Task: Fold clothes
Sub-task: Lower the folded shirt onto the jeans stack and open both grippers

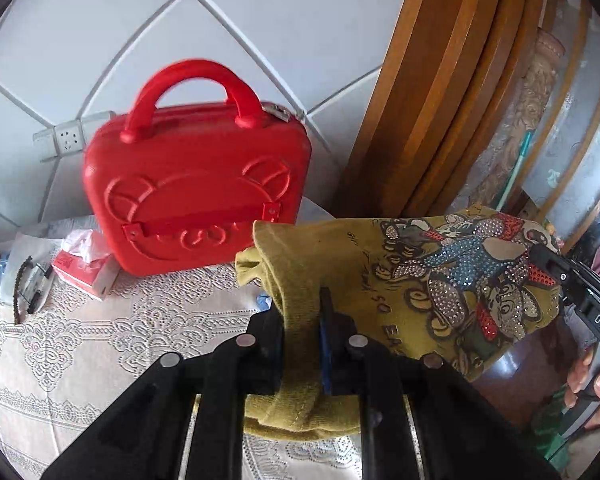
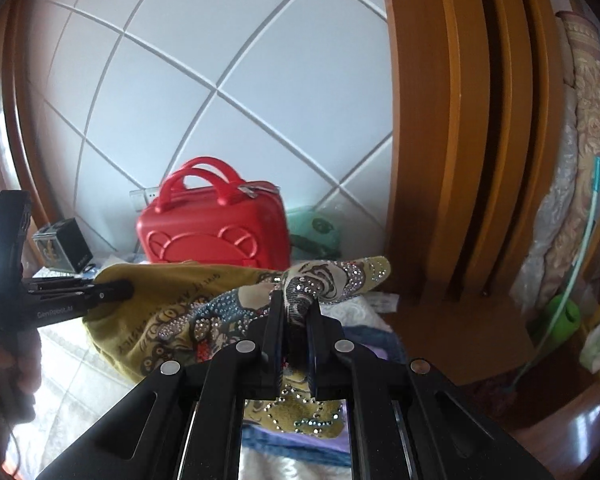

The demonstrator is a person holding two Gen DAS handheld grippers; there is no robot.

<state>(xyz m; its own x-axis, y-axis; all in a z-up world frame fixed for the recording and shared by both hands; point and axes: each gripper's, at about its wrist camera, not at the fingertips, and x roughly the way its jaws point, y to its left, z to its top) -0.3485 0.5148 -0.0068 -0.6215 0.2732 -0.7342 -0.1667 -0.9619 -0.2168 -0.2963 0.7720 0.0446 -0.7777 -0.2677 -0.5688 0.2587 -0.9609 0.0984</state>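
Note:
An olive-yellow garment [image 1: 340,264] with a rhinestone cartoon print [image 1: 472,272] hangs stretched in the air between my two grippers. My left gripper [image 1: 302,312] is shut on a bunched plain edge of it. My right gripper [image 2: 296,312] is shut on the printed edge [image 2: 332,276]. In the right wrist view the left gripper [image 2: 112,290] enters from the left, clamped on the garment [image 2: 160,292]. In the left wrist view the right gripper [image 1: 548,260] shows at the right, at the garment's far end.
A red hard case [image 1: 196,184] stands on the lace-covered table [image 1: 100,340] against the tiled wall. A tissue pack [image 1: 84,264] and small items lie at its left. A wooden door frame [image 1: 420,100] stands at the right. Other clothes [image 2: 364,328] lie below.

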